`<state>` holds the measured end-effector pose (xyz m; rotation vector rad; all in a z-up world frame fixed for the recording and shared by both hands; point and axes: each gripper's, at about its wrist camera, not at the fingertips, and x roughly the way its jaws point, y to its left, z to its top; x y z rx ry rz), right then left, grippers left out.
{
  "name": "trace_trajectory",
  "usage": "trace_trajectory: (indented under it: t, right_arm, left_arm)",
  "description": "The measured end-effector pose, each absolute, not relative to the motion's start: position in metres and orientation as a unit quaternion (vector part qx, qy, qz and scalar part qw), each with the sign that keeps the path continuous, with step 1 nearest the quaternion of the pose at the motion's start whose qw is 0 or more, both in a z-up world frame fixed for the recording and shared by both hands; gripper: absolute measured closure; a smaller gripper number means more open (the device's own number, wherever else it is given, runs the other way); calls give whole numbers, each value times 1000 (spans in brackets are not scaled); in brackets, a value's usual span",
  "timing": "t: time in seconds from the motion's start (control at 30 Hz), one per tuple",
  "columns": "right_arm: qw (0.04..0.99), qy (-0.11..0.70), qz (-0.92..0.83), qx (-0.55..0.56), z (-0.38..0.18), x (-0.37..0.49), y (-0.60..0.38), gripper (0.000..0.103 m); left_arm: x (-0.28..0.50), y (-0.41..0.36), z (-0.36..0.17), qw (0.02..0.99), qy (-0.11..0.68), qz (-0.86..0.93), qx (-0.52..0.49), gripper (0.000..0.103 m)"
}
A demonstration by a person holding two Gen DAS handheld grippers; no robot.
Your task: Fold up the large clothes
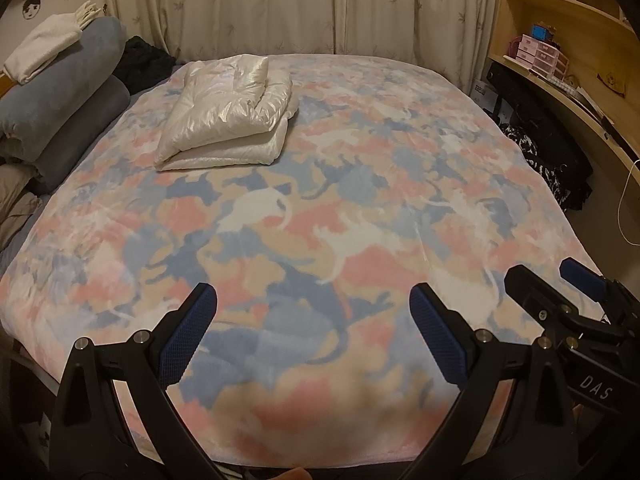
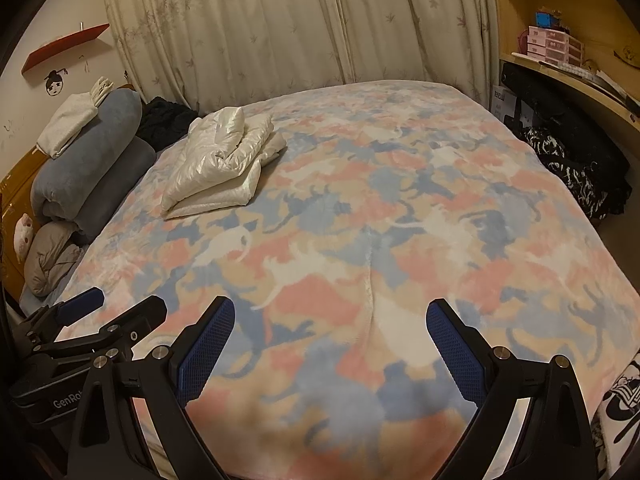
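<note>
A shiny white puffer jacket [image 1: 228, 114] lies folded in a neat stack at the far left of the bed; it also shows in the right wrist view [image 2: 224, 164]. The bed is covered by a pink, blue and beige cat-print blanket [image 1: 320, 240]. My left gripper [image 1: 312, 328] is open and empty above the bed's near edge. My right gripper [image 2: 330, 340] is open and empty beside it, to its right. The right gripper also shows at the right edge of the left wrist view [image 1: 560, 280], and the left gripper shows at the left edge of the right wrist view [image 2: 120, 304]. Both are far from the jacket.
Rolled blue and grey bedding [image 1: 60, 120] with a white folded cloth [image 1: 44, 48] lies along the left of the bed. Black clothes [image 1: 142, 64] sit at the far left corner. Curtains [image 1: 300, 8] hang behind. A wooden desk and shelves [image 1: 560, 60] with dark bags [image 1: 540, 152] stand at right.
</note>
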<state>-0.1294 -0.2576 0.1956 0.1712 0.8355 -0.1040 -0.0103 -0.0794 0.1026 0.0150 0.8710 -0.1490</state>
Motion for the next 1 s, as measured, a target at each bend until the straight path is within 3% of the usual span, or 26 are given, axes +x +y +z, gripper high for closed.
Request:
trace_trajectory:
  t: [1.0]
  right_arm:
    - [908, 407, -53, 83, 185, -130, -252, 5]
  left_arm:
    - [-17, -66, 92, 902, 426, -65, 10, 6]
